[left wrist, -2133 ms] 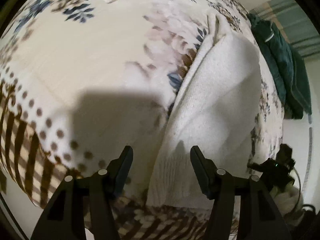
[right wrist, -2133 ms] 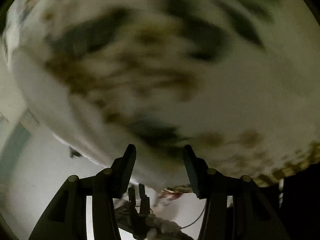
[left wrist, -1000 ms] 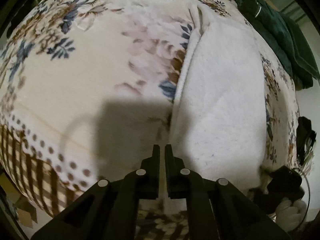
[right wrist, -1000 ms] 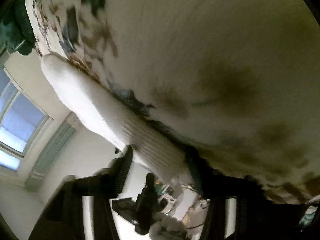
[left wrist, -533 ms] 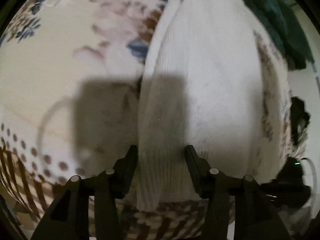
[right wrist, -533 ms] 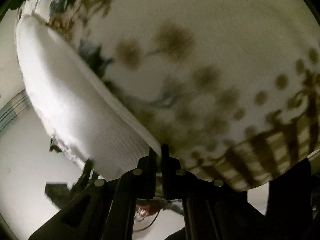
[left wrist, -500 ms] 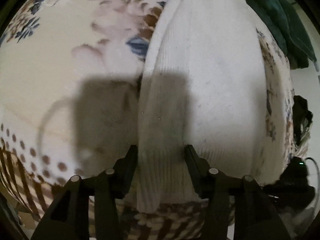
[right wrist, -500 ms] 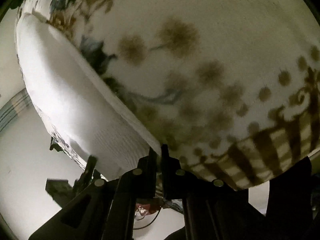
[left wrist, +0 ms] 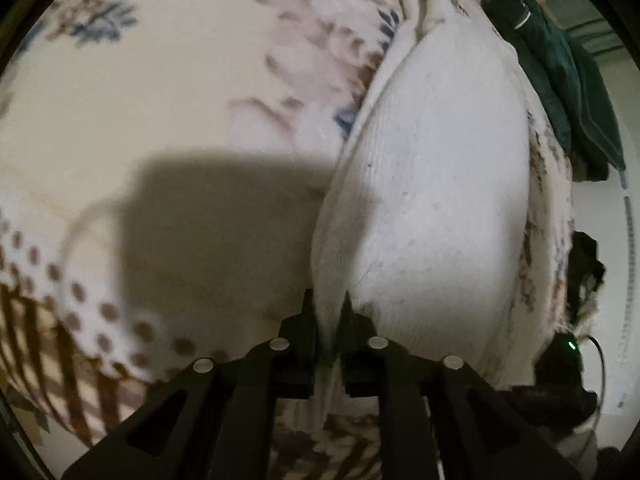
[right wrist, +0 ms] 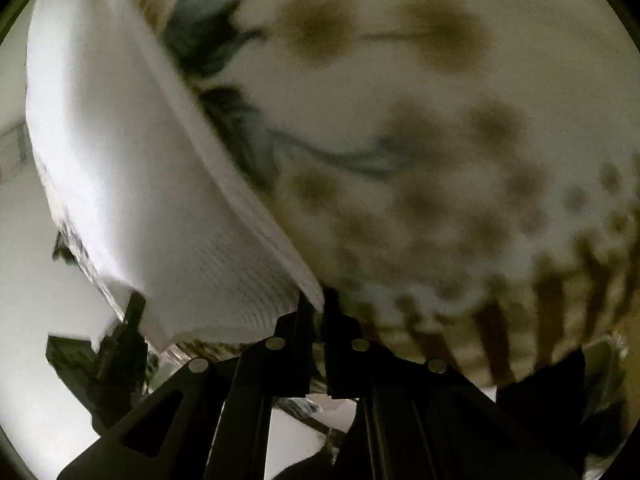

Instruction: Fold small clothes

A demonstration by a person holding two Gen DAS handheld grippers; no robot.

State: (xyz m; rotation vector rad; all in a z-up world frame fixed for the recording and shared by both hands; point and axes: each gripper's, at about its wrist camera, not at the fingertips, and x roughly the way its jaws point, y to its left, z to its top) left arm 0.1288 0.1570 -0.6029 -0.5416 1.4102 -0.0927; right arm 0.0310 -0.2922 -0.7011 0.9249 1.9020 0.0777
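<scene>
Floral blanket (left wrist: pixel 168 92) under white knit garment (left wrist: pixel 440 184)

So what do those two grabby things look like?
Both look the same. The left gripper is matte black plastic, with two flat, pointed fingers on angular black arms. Each arm has triangular cut-outs and round silver studs. The right gripper matches it, with the same silver studs. No hands, sleeves, cables or markings show on either one.
</scene>
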